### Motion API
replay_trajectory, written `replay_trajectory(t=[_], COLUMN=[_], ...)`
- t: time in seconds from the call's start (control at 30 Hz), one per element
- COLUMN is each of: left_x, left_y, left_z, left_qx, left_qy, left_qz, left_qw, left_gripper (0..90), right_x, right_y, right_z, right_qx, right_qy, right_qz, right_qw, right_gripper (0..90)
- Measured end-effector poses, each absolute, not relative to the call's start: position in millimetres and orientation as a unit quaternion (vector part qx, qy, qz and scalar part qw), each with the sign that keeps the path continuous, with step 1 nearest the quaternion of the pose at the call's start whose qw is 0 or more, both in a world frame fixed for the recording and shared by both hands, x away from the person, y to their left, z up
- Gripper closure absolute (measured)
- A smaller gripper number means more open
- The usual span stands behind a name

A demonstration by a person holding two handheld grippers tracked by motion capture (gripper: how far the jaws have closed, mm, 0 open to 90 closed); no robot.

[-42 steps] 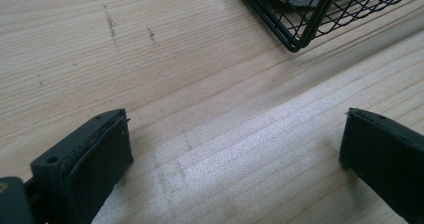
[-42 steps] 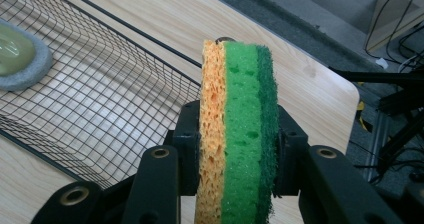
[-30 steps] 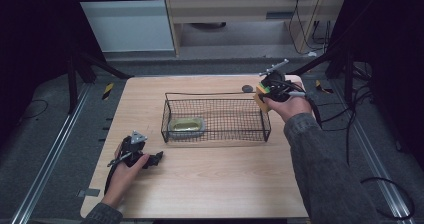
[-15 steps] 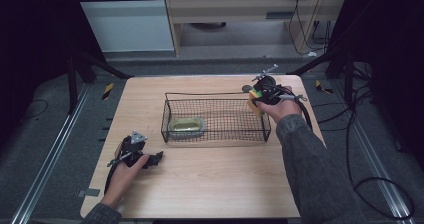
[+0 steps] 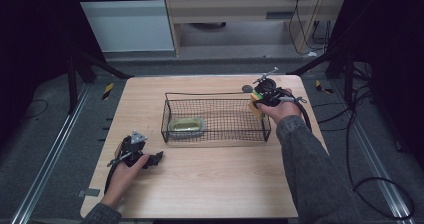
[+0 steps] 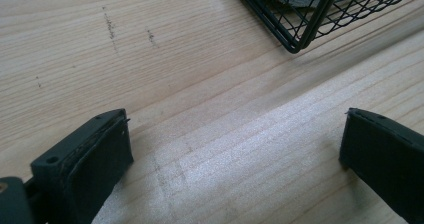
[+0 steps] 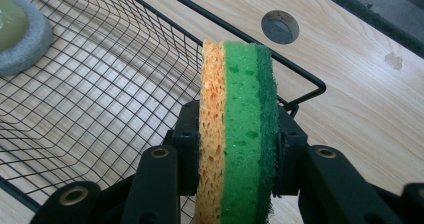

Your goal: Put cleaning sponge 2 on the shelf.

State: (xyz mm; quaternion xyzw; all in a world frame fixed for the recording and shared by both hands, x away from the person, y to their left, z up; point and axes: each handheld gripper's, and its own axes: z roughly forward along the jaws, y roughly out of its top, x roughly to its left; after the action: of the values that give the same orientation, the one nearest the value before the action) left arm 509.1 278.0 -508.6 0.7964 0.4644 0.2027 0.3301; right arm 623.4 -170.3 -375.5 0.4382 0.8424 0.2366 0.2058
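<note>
right gripper (image 7: pixel 235 149): clamped on sponge (image 7: pixel 237 129), centre frame, over basket (image 7: pixel 100 99) corner | left gripper (image 6: pixel 230 169): jaws spread, empty, lower frame on table (image 6: pixel 200 84)

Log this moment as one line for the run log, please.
right gripper: shut on sponge, over wire basket corner | left gripper: open, resting on table

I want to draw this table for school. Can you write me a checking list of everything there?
Surface: pale wooden table, bare, faint scuffs.
Job's things: yellow-and-green layered sponge; black wire mesh basket holding a greenish soap bar on a grey pad.
Clutter: round grey plug in the tabletop.
Grippers: right gripper clamps the sponge over the basket's corner; left gripper open, low over the table.
Cables: black cable at the right.
Surroundings: grey floor, dark frame.
</note>
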Motion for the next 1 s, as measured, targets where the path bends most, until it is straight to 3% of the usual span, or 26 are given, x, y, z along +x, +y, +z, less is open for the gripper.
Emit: replay_trajectory(t=[1.0], left_x=[509.4], left_y=[278.4], left_z=[-508.4], left_qx=[0.799], left_qy=[0.461], left_qz=[0.202], left_qw=[0.329], left_gripper=[0.0], right_x=[627.9], right_y=[-157.5], right_z=[-412.2], right_qx=[0.432], right_qy=[0.855], right_qz=[0.200], right_qw=[0.205], right_gripper=[63.9])
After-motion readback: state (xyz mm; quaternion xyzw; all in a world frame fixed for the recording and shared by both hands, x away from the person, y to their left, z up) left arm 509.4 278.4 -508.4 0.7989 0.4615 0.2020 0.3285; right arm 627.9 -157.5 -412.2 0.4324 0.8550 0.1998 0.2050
